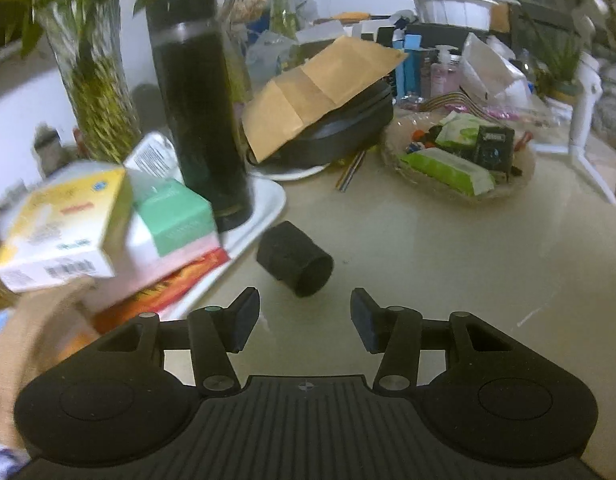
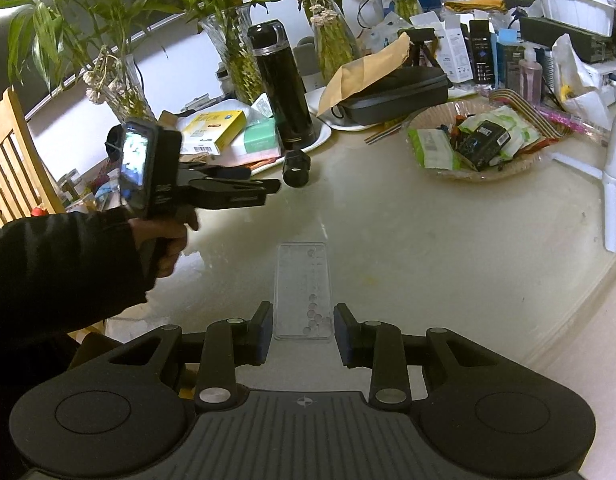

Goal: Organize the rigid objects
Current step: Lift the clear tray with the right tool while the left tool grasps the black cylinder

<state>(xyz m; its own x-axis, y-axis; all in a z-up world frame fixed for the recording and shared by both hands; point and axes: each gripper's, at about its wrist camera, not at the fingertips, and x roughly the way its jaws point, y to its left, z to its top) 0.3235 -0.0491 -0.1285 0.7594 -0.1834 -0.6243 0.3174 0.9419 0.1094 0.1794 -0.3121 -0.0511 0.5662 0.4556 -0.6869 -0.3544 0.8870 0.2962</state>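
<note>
Cluttered tabletop (image 1: 448, 248): black cylinder (image 1: 295, 258) lying on its side, open end toward five o'clock, at twelve o'clock ahead of left gripper (image 1: 304, 320), jaws apart, empty. Right gripper (image 2: 303, 334), farther off, clamps clear box (image 2: 304, 292).

glass vases (image 2: 232, 46) of greenery, wooden chair (image 2: 12, 160), white stand (image 1: 584, 120)

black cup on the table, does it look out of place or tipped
Yes. The black cup lies on its side on the bare table, open end toward the left gripper, just off the white tray where the tall black flask stands upright.
</note>
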